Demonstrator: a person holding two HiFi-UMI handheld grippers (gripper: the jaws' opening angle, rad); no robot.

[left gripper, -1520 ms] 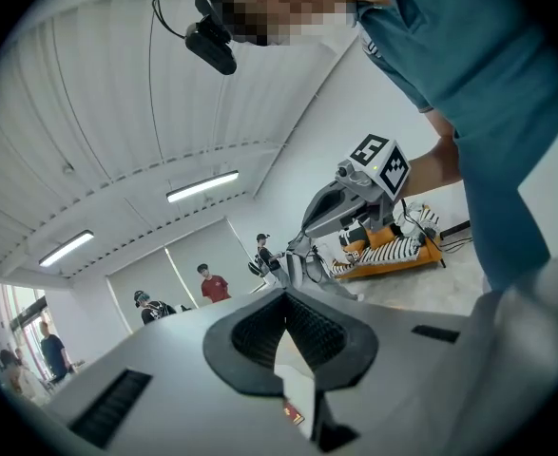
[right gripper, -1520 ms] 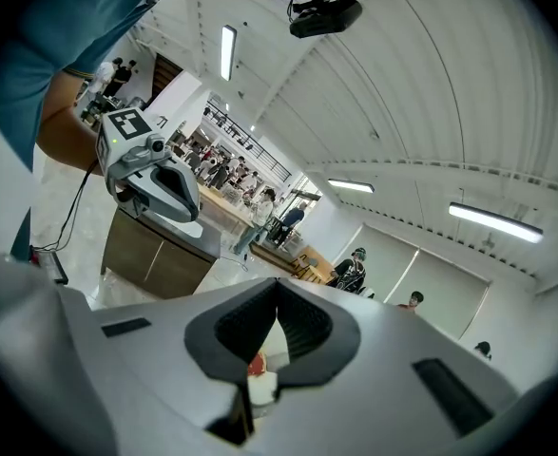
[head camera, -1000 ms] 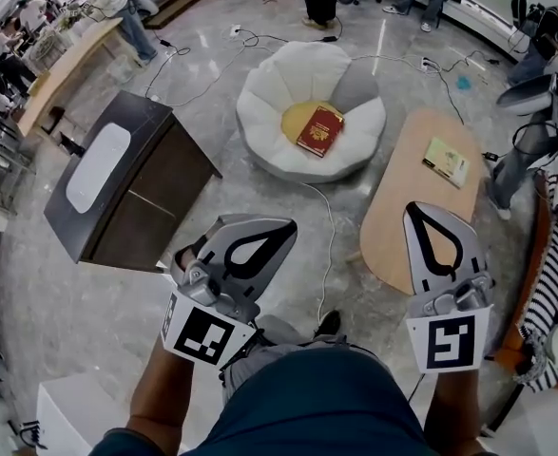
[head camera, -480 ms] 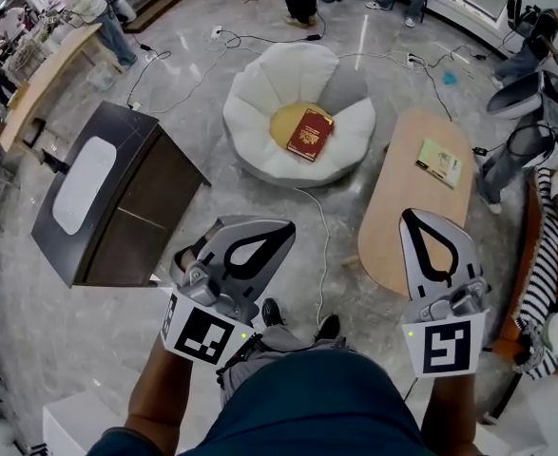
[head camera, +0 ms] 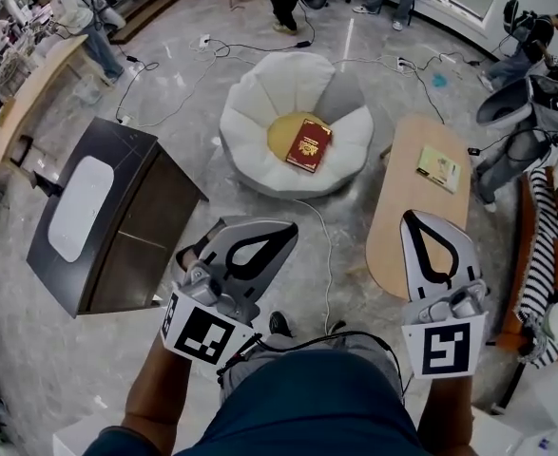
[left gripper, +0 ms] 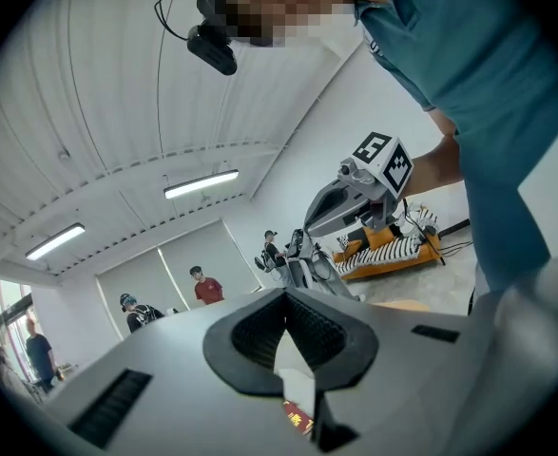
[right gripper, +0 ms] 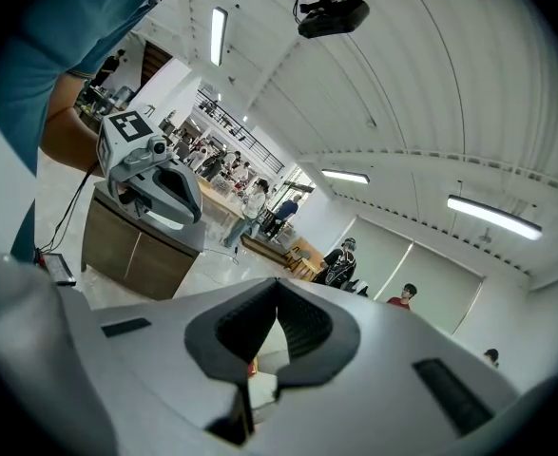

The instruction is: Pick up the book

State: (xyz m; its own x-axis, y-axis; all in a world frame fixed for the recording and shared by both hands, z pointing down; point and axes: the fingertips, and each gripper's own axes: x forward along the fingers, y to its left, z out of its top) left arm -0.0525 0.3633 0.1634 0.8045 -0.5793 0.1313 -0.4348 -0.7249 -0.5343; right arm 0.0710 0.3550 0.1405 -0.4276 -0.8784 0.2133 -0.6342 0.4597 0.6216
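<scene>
A red book (head camera: 308, 145) with gold print lies on the yellow middle of a white flower-shaped floor cushion (head camera: 259, 112), far ahead in the head view. My left gripper (head camera: 277, 233) is shut and holds nothing, well short of the cushion. My right gripper (head camera: 426, 224) is also shut and holds nothing, over the near end of a low wooden table (head camera: 407, 198). A sliver of the red book (left gripper: 296, 414) shows through the left gripper's jaw gap. A second, pale green book (head camera: 438, 168) lies on that table.
A dark cabinet (head camera: 131, 226) with a white pad on top stands to the left. Cables (head camera: 328, 264) trail over the marble floor between cushion and table. A striped orange sofa (head camera: 549, 255) lies at the right edge. Several people stand at the back.
Both shut grippers have travelled forward with the person; the cushion, cabinet and table have slid nearer in the head view. Neither gripper has opened.
</scene>
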